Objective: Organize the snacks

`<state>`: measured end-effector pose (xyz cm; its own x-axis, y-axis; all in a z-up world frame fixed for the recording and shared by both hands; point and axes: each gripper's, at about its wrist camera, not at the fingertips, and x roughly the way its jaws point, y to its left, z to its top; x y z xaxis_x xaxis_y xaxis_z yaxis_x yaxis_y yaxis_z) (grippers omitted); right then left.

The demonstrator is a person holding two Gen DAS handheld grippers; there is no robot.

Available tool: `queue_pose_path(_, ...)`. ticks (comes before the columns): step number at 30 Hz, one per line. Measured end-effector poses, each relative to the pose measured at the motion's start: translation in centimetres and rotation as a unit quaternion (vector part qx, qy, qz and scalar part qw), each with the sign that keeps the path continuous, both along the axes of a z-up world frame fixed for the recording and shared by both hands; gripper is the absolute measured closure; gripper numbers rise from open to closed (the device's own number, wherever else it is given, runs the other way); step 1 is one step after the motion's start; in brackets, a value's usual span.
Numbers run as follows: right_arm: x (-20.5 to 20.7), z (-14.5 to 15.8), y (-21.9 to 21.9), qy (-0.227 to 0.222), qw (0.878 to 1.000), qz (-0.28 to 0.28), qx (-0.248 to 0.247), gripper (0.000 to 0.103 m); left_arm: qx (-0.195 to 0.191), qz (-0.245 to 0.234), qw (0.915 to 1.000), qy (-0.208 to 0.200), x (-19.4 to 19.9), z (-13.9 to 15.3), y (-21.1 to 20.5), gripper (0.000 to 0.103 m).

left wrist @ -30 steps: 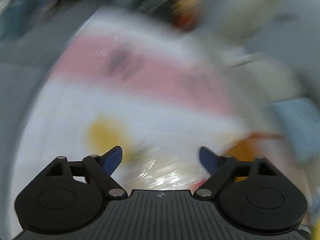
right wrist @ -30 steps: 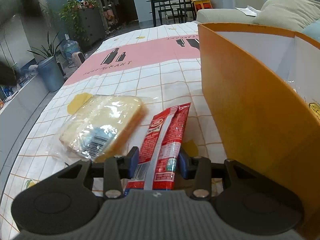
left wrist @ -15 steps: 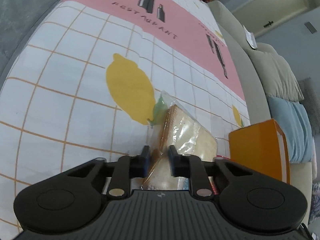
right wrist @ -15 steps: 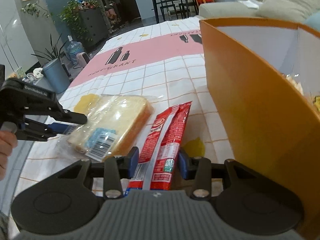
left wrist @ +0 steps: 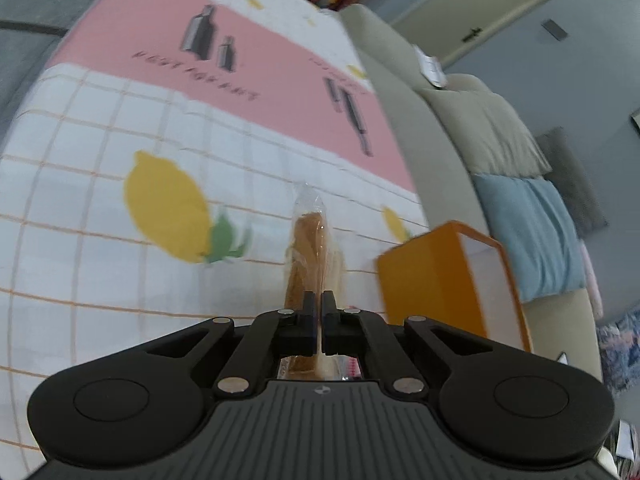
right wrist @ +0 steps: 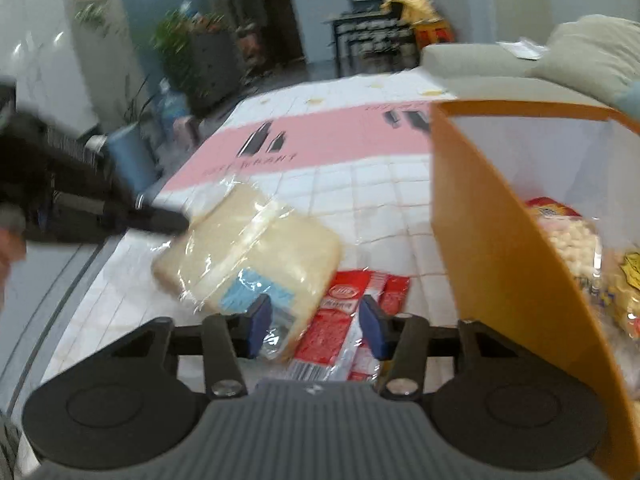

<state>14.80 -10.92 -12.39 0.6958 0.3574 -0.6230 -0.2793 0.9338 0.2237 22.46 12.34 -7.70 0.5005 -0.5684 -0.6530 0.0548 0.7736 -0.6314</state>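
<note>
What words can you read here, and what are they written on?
"RESTAURANT", partly blurred: on the pink band of the tablecloth, under the bottle drawings.
Red snack packet: a round logo and white letters, too blurred to read.
Wrapped bread: blue label, print too small to read.
Bags inside the orange box: print unreadable.

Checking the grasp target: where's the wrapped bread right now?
The wrapped bread is clamped at its wrapper edge by the left hand-held gripper, lifted over the tablecloth, just left of the red snack packet and the orange box.
</note>
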Motion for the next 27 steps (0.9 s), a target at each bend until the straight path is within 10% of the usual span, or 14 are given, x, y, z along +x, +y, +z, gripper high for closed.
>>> queue_pose_path(9, -3.4, 0.8, 4.2, -0.053, 0.99, 0.082, -0.098, 0.023, -0.008, -0.026, 0.9996, -0.003, 0.2, 1.0, -3.1, 0.102)
queue_pose_path(14, -3.5, -0.6, 7.4, -0.119, 0.976, -0.002, -0.181, 0.021, -0.008, -0.051, 0.9986, -0.009, -0.2, 1.7, -4.9, 0.102)
queue_pose_path(17, -1.9, -1.7, 8.6, -0.139, 0.965, -0.026, -0.222, 0.031, -0.008, -0.063, 0.9979, -0.01, -0.7, 2.1, -5.8, 0.102)
queue_pose_path(20, -1.2, -2.1, 8.9, -0.155, 0.956, -0.049, -0.246, 0.07, -0.004, -0.076, 0.997, -0.013, -1.1, 2.5, -6.5, 0.102)
queue_pose_path(27, -1.2, -0.6, 6.3, -0.164, 0.968, -0.062, -0.181, 0.08, -0.032, -0.111, 0.9862, -0.119, -4.5, 9.3, -5.4, 0.091)
